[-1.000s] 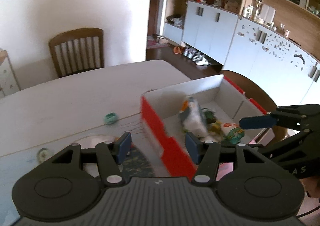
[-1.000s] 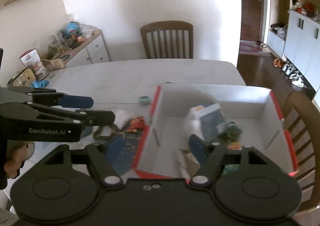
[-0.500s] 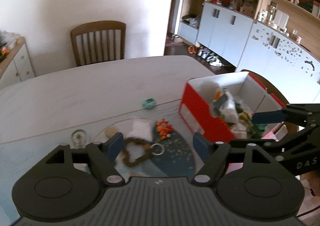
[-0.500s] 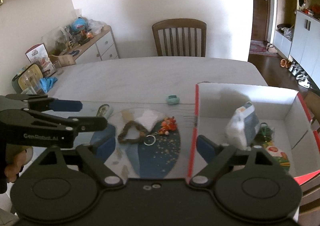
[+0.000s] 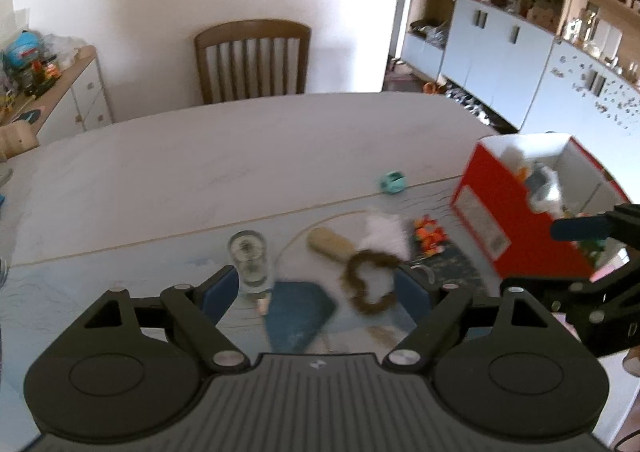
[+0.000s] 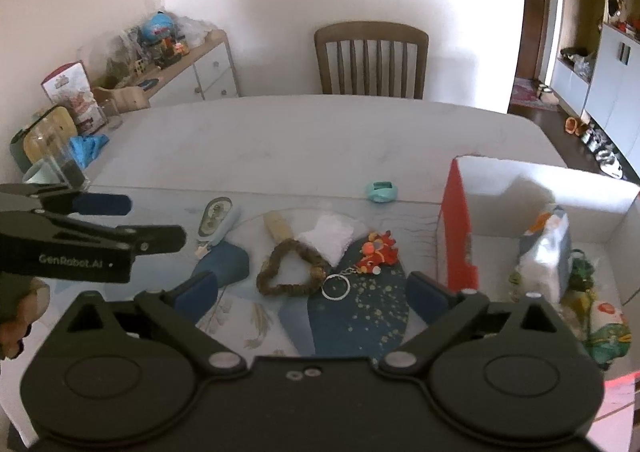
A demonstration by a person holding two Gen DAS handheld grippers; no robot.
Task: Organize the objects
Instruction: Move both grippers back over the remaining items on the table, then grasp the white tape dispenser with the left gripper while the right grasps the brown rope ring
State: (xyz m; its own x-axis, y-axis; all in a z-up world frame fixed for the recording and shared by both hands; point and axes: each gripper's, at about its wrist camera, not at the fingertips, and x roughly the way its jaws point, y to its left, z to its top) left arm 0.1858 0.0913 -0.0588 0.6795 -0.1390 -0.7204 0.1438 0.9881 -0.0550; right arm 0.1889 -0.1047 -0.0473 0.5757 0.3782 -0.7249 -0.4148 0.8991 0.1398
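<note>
Both grippers, left (image 5: 316, 294) and right (image 6: 312, 292), have just been opening and hold nothing. They hover over the loose wreath (image 6: 289, 267) left of the box (image 6: 460, 236), probably the next pick.

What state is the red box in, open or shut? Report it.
Open. The red box has no lid on, and its white inside shows a pouch standing in it.

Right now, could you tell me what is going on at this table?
A person is tidying small things into the red box. Both claws hang open and empty over the mat, the left claw and the right claw, their jaws having just been opening. The brown ring, white cloth, orange keychain and teal item lie loose on the table.
</note>
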